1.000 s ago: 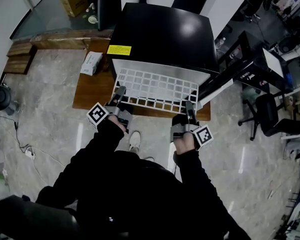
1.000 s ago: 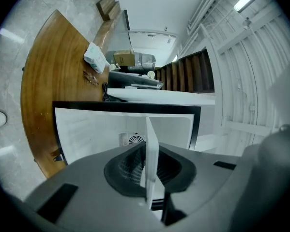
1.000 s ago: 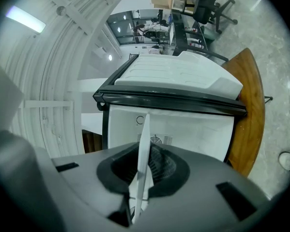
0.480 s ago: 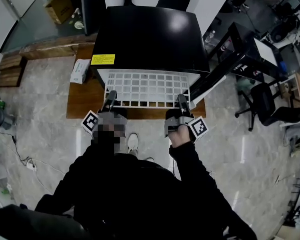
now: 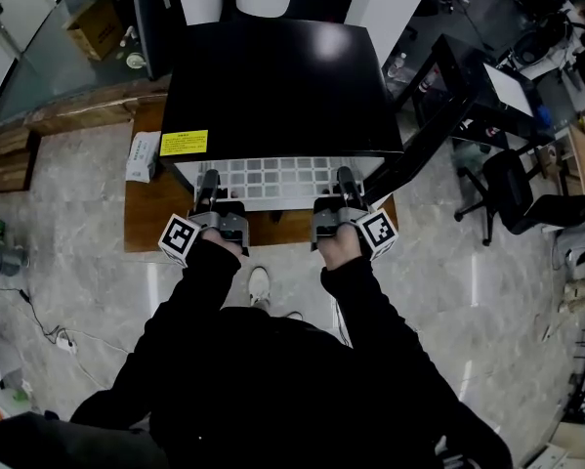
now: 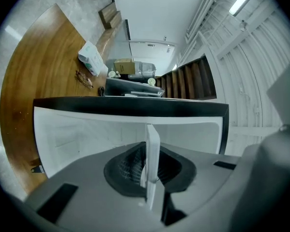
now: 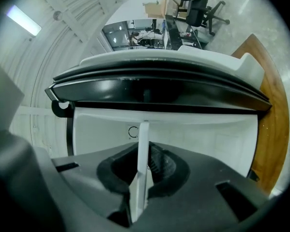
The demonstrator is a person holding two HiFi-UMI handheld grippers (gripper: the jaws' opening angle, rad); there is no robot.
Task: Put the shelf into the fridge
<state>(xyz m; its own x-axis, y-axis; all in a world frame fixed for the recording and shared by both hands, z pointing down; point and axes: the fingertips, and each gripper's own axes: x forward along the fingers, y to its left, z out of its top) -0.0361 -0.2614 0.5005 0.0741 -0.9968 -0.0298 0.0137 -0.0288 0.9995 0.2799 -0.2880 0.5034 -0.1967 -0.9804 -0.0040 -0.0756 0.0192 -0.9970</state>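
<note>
Left gripper (image 5: 207, 178): jaws nearly together, clamped on the thin front edge of the shelf (image 5: 277, 182), near its left corner. In the left gripper view the dark pads press on both faces of a narrow white strip, which is the shelf seen edge-on.

Right gripper (image 5: 345, 175): same condition, with the jaws nearly together and clamped on the front edge near the right corner. In its own view I see the white strip pinched between the pads.

Shelf: a white wire grid, lying level. Its rear part is already inside the fridge (image 5: 282, 86), under the black top. A front band of grid squares sticks out of the opening towards me. Both gripper views show the fridge's white inner walls just beyond the jaws.

Fridge: small and black, with a yellow label (image 5: 183, 143) on its left side. The door (image 5: 424, 130) is swung open to the right. It stands on a wooden board (image 5: 146, 218) on the stone floor.

Pose: both arms in black sleeves are stretched forward and roughly parallel. The left hand (image 5: 217, 245) and right hand (image 5: 339, 249) are wrapped around the handles. Both grippers point level at the opening, with their marker cubes on the outer sides.
</note>
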